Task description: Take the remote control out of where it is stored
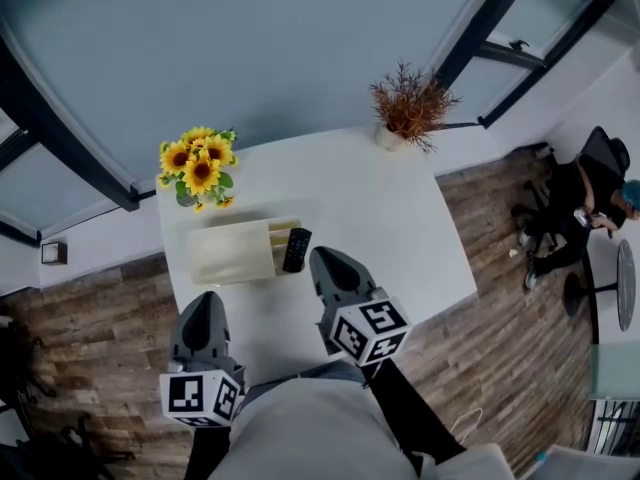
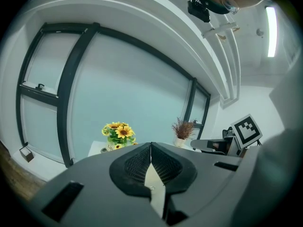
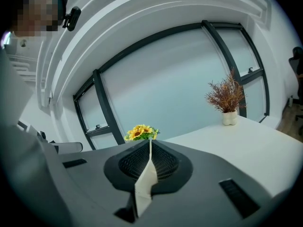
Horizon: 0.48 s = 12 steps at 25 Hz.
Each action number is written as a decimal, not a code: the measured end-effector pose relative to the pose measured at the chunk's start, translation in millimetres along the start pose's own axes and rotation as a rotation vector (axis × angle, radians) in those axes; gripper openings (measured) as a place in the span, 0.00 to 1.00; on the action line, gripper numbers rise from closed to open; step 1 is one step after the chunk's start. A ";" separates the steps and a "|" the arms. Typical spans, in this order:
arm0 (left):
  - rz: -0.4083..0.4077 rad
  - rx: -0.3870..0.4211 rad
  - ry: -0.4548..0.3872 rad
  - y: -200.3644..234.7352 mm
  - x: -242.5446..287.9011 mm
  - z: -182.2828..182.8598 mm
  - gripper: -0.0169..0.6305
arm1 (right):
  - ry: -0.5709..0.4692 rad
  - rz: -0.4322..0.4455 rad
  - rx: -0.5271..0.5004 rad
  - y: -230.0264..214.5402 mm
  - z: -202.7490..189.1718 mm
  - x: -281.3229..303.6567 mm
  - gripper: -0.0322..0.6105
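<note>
A black remote control (image 1: 296,249) lies at the right end of a cream storage box (image 1: 233,252) on the white table (image 1: 400,218). My right gripper (image 1: 322,258) is shut and empty, its tip just right of the remote. My left gripper (image 1: 204,303) hovers over the table's near edge, below the box, shut with nothing in it. In the left gripper view the jaws (image 2: 151,148) meet at the tip. The right gripper view shows its jaws (image 3: 150,143) pressed together, with the remote hidden behind them.
A sunflower bouquet (image 1: 198,166) stands behind the box at the table's left. A dried plant in a white pot (image 1: 408,108) sits at the far right corner. Glass walls with dark frames run behind. A person sits on a chair (image 1: 580,203) at right.
</note>
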<state>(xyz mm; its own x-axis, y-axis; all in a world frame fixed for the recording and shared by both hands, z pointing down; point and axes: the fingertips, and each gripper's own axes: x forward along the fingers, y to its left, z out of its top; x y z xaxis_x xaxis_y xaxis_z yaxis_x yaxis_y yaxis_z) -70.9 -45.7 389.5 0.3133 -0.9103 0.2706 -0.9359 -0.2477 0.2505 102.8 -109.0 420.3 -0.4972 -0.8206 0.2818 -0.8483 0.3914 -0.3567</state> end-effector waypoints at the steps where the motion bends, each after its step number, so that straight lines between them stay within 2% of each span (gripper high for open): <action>1: 0.002 0.000 0.000 -0.5 0.9 0.4 0.04 | 0.004 0.008 0.000 -1.0 -0.4 1.9 0.06; 7: 0.018 -0.007 0.000 0.3 8.5 -1.2 0.04 | 0.031 0.052 -0.010 -5.0 -3.1 13.1 0.06; 12: 0.022 -0.007 0.000 -0.2 12.3 -1.0 0.04 | 0.051 0.043 -0.026 -11.9 -7.6 18.0 0.07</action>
<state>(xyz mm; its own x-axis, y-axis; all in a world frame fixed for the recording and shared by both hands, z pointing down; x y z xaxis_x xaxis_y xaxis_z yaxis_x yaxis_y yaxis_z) -66.7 -56.5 393.7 0.2927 -0.9156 0.2756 -0.9414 -0.2255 0.2508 102.6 -125.3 436.4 -0.5417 -0.7807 0.3116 -0.8299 0.4377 -0.3461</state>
